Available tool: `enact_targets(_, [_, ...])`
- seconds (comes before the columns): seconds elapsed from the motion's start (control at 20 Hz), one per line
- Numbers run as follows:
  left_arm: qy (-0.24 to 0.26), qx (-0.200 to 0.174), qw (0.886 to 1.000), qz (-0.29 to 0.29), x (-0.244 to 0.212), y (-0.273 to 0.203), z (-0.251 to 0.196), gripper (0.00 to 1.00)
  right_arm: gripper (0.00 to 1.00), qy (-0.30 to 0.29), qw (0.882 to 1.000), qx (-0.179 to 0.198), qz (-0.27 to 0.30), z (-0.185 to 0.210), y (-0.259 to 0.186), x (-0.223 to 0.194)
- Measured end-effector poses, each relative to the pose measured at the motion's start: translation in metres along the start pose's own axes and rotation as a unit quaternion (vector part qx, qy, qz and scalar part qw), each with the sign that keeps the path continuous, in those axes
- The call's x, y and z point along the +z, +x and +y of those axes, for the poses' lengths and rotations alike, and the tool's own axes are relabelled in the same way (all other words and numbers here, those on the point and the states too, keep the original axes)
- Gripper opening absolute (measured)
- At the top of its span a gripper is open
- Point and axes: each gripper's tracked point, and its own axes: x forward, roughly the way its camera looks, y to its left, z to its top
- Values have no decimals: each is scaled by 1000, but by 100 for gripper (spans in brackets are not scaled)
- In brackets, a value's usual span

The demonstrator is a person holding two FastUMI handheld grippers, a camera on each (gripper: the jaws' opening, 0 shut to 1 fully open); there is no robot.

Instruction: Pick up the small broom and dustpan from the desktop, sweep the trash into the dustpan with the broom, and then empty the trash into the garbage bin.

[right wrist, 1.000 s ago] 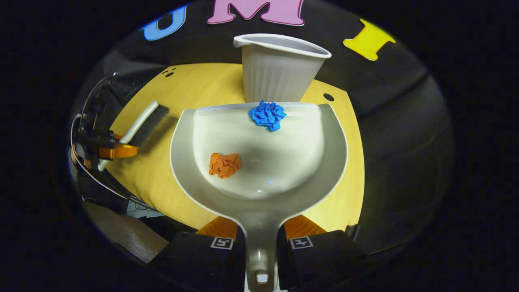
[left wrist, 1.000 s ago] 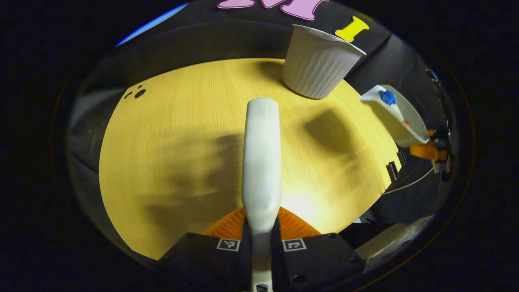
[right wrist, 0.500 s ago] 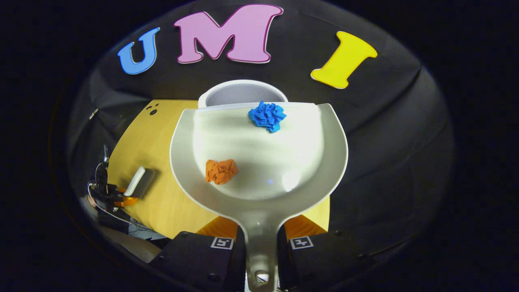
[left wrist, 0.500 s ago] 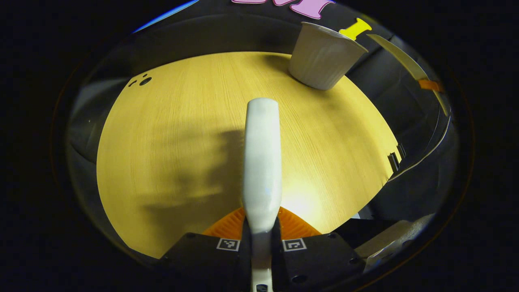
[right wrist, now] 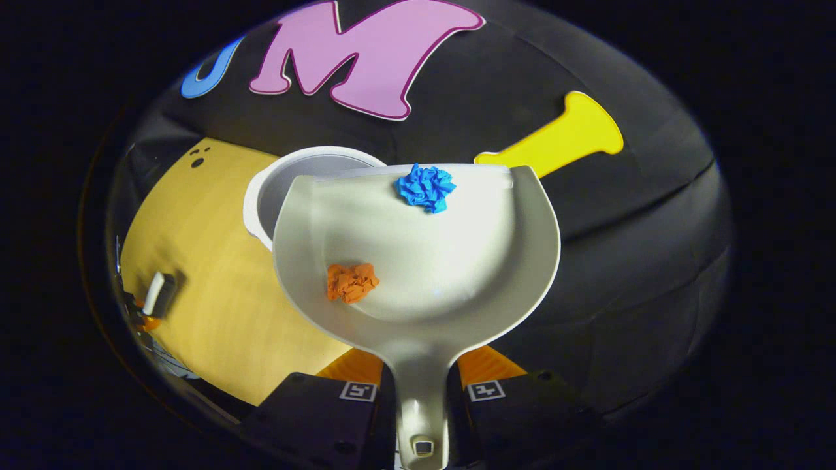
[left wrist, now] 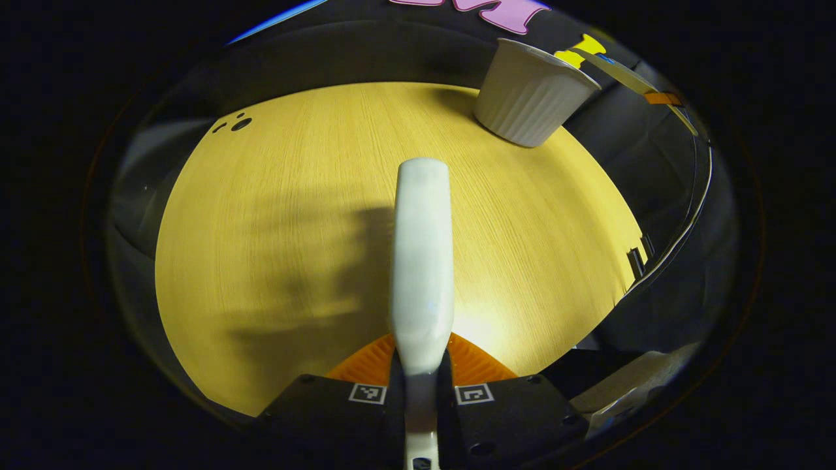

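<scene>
The white plastic dustpan is pinched by its handle in the right gripper, raised beside the white ribbed garbage bin. The lip should be tipped over the bin's mouth so the orange paper wad and blue paper wad slide out. The small broom's white handle is clamped in the left gripper above the yellow wooden desktop; black cloth lies beyond.

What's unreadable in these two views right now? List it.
- Garbage bin contents, right gripper view: the dustpan covers most of the opening.
- Bin rim beyond the dustpan's front lip: hidden, so whether the blue paper wad sits over the opening is unclear.
- Broom bristles, left gripper view: hidden under its handle.
- Left gripper, right gripper view: too small and blurred for the jaws.
- Dustpan, left gripper view: edge-on sliver at the edge.
</scene>
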Motion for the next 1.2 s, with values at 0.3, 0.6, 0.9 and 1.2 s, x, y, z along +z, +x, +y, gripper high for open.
enact_targets(0.3, [-5, -4, 1000, 2, 6, 4, 6, 24, 35, -62, 997, -2, 54, 0, 21, 18])
enact_targets(0.6, [-11, -1, 1000, 3, 8, 5, 9, 24, 31, -168, 976, 8, 139, 2, 29, 30])
enact_targets(0.9, [-26, -3, 1000, 6, 7, 6, 13, 24, 35, -226, 954, 16, 197, 4, 35, 41])
enact_targets(1.2, [-42, -4, 999, 4, 4, 6, 12, 24, 35, -246, 946, 27, 212, 15, 42, 44])
